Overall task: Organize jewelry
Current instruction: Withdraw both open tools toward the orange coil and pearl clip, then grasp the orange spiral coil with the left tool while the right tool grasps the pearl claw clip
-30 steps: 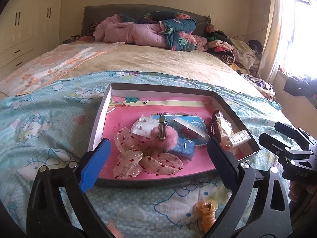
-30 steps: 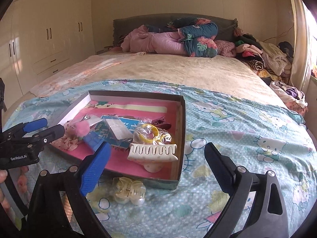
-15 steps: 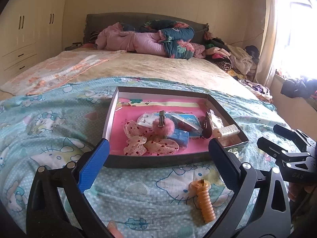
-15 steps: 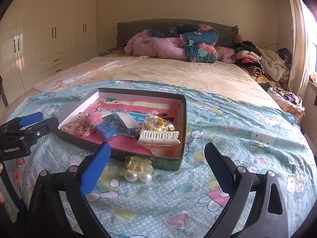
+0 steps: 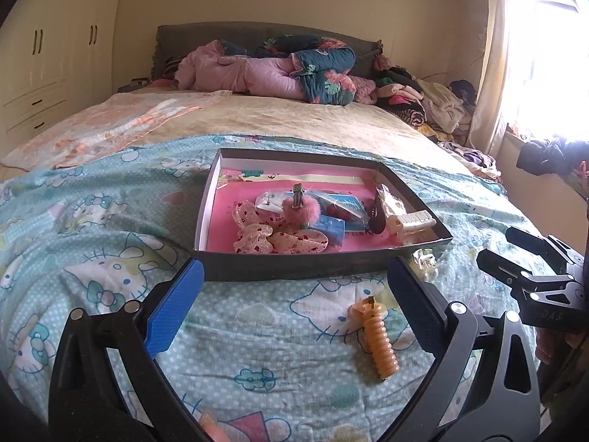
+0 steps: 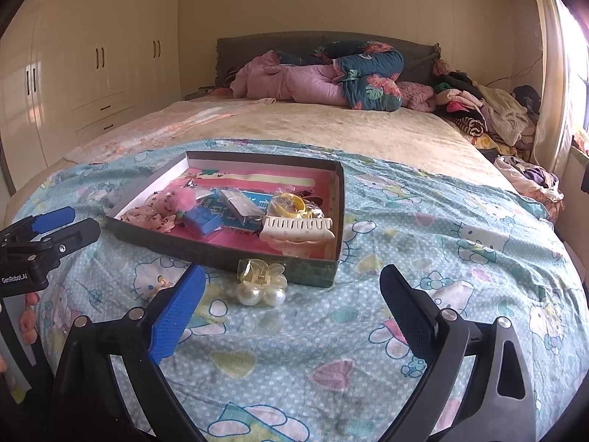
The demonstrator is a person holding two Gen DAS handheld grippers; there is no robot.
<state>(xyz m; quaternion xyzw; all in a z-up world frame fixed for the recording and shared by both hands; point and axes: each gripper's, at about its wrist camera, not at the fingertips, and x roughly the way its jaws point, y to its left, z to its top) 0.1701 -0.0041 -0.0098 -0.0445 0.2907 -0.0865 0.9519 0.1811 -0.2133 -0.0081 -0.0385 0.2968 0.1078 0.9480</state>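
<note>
Left gripper (image 5: 294, 309): fingers spread wide, nothing between them, held low over the bed's patterned blanket (image 5: 110, 221) and facing the tray. Right gripper (image 6: 291, 309): fingers likewise wide apart and empty, aimed the same way from the other side. Both looked poised to collect what lay outside the tray, though that is a judgement.

Orange ridged clip (image 5: 377, 335): lay loose on the blanket, seen in the left wrist view just inside the left gripper's right-hand finger, at about 4 o'clock from the midpoint between the fingers; not touched.

Pearl clip (image 6: 262, 283): clear yellowish claw with two large pearls, lay on the blanket against the tray's near wall, at about 11 o'clock from the right gripper's midpoint in the right wrist view, just ahead of the fingers.

Tray (image 6: 228, 256): shallow dark-walled box with pink floor, at 12 o'clock from both grippers. It evidently served as the collecting place. Contents: white claw clip (image 6: 297, 228) at the near right corner, yellow band in a clear bag (image 6: 291, 204), blue packet (image 6: 202, 219), pink pompom clip (image 5: 300, 208), spotted pink bow (image 5: 279, 237).

Remaining, by appearance: two pieces not yet in the tray.
</note>
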